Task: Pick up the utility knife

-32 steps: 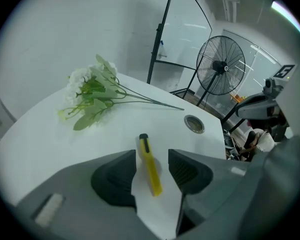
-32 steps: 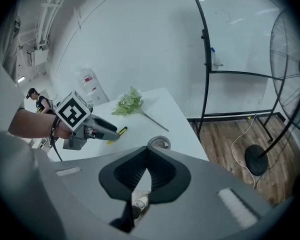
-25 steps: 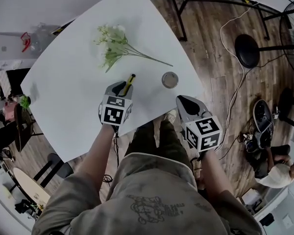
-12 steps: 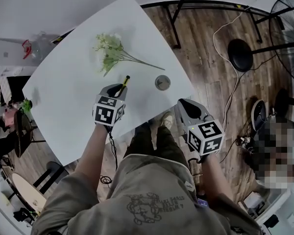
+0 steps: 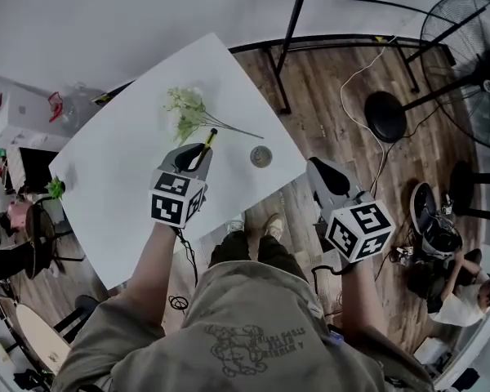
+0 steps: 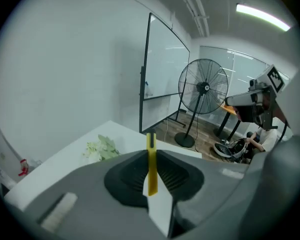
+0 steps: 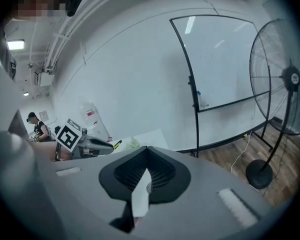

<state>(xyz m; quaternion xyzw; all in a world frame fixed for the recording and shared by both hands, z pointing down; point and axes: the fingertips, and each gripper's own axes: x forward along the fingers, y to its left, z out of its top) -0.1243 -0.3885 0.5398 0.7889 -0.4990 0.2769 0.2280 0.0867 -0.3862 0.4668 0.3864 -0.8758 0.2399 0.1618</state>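
Note:
The utility knife [image 5: 207, 140] is a slim yellow tool with a black tip. My left gripper [image 5: 198, 153] is shut on it and holds it up over the white table [image 5: 114, 178]. In the left gripper view the utility knife [image 6: 151, 165] stands upright, pinched between the jaws, with its tip poking past them. My right gripper [image 5: 319, 171] hangs beyond the table's right edge above the wooden floor, jaws closed with nothing between them. The right gripper view also catches the left gripper [image 7: 85, 144] with the knife [image 7: 117, 144] jutting out of it.
A bunch of pale flowers [image 5: 188, 110] lies on the table beyond the knife. A small round cup [image 5: 260, 156] stands near the table's right edge. A standing fan [image 5: 472, 39], a whiteboard frame leg [image 5: 292, 23], cables and a seated person [image 5: 465, 280] occupy the floor on the right.
The left gripper has lifted the knife off the table and the view has pulled up and back. The right gripper has drifted right, away from the table edge.

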